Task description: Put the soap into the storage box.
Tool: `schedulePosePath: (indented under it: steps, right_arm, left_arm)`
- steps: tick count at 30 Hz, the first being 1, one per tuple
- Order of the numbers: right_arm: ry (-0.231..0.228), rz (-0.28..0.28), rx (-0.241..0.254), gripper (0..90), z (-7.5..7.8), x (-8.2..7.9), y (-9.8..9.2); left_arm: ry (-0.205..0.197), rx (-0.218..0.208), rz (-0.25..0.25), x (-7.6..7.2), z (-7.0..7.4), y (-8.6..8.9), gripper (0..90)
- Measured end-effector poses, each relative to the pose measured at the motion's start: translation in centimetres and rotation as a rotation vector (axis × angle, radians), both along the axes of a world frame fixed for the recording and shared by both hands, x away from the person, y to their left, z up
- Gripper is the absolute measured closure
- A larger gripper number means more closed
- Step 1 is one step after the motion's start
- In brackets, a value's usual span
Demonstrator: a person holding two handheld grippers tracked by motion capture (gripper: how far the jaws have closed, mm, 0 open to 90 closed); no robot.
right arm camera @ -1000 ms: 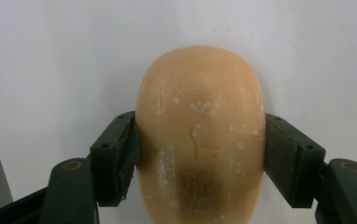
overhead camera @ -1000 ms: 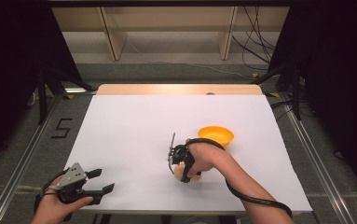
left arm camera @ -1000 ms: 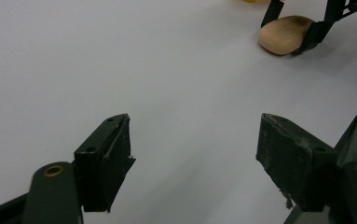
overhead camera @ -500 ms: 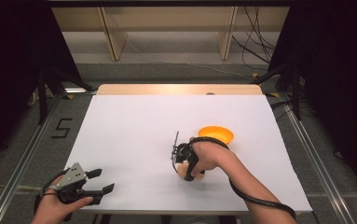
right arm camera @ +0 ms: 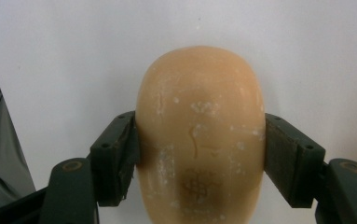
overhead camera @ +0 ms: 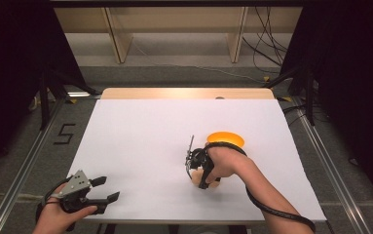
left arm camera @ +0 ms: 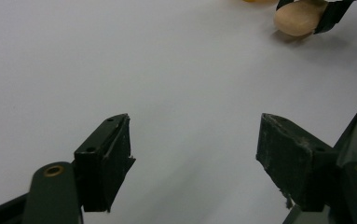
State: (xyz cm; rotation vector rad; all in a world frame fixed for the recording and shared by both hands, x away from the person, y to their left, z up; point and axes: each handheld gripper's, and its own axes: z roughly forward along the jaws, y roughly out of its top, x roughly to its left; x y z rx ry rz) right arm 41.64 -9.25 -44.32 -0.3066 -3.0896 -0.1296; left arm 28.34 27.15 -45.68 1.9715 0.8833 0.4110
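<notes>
A tan, egg-shaped lump (right arm camera: 199,135) with pale specks sits between the jaws of my right gripper (right arm camera: 199,158), which is shut on its two sides. From above, the right gripper (overhead camera: 203,179) holds the lump (overhead camera: 213,184) low over the white table (overhead camera: 145,131), just in front of an orange bowl (overhead camera: 225,140). I cannot tell whether the lump touches the table. My left gripper (overhead camera: 107,189) is open with nothing in it at the table's front left corner. In the left gripper view its jaws (left arm camera: 195,154) stand wide apart, with the lump (left arm camera: 297,18) far off at the top right.
The table's front edge (overhead camera: 174,220) runs close under both hands. A wooden strip (overhead camera: 189,93) borders the far edge. A black cable (overhead camera: 271,209) trails from the right gripper along the forearm. Metal rails (overhead camera: 23,170) flank the table.
The right gripper, with the lump in it, has shifted a little to the right, closer to the orange bowl. The left gripper has stayed put.
</notes>
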Motion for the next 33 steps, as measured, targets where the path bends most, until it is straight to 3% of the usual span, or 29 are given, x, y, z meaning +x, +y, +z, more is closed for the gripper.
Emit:
schedulePosePath:
  steps: [2,4,6,7,8,10,11,12,13,16,17,18,21,25,26,29,33]
  right_arm:
    - [0.001,-0.009,-0.005,33.4,0.0,-0.1,-0.2]
    - [0.017,-0.060,-0.012,33.5,0.2,-0.4,-0.3]
    - [0.010,-0.039,-0.002,33.4,0.1,-0.2,-0.6]
    - [0.031,-0.104,-0.021,33.4,0.3,-0.6,-0.6]
    - [0.020,-0.044,-0.011,33.4,0.2,-0.2,-0.8]
    - [0.021,-0.069,-0.023,33.4,0.3,-0.4,-0.9]
    - [0.003,-0.013,0.004,33.5,0.3,-0.1,-1.2]
    - [0.005,-0.024,-0.001,33.5,0.3,-0.2,-1.3]
    - [0.004,0.001,0.011,33.4,0.3,0.0,-1.3]
    - [0.021,-0.082,-0.014,33.4,0.6,-0.5,-1.6]
    - [0.023,-0.078,-0.019,33.4,0.7,-0.4,-1.7]
    - [0.013,-0.043,-0.015,33.4,0.7,-0.2,-1.9]
    - [0.029,-0.097,-0.015,33.5,0.8,-0.4,-2.1]
    - [0.021,-0.084,-0.012,33.4,0.9,-0.2,-2.4]
    - [0.026,-0.107,-0.022,33.4,1.0,-0.3,-2.6]
    - [0.022,-0.105,-0.028,33.4,1.0,-0.3,-2.7]
    - [0.023,-0.083,-0.023,33.5,1.0,0.0,-3.1]
  left_arm:
    - [0.008,0.000,-0.002,0.0,0.0,0.0,25.8]
    - [0.014,-0.001,0.006,0.0,0.0,0.0,25.8]
    - [0.016,-0.003,0.007,-0.1,0.0,0.0,25.8]
    - [0.008,0.004,0.001,0.0,0.0,0.0,25.8]
    - [0.013,0.000,-0.002,0.0,0.0,0.0,25.8]
    - [0.012,0.002,0.001,0.0,0.0,0.0,25.8]
    - [0.013,0.000,-0.002,0.0,0.0,0.0,25.8]
    - [0.012,0.001,-0.002,0.0,0.0,0.0,25.8]
    - [0.009,0.003,0.003,0.0,0.0,0.0,25.8]
    - [0.016,-0.002,0.006,0.0,0.0,0.0,25.8]
    - [0.026,-0.011,0.010,-0.1,0.0,0.0,25.8]
    - [0.011,0.006,0.001,0.0,0.0,0.0,25.8]
    - [0.013,0.004,0.003,0.0,0.0,0.0,25.8]
    - [0.019,-0.001,0.007,0.0,0.0,0.0,25.8]
    - [0.018,0.000,0.002,0.0,0.0,0.0,25.8]
    - [0.016,0.001,0.000,0.0,0.0,0.0,25.8]
    - [0.032,-0.008,0.007,-0.1,-0.1,0.0,25.8]
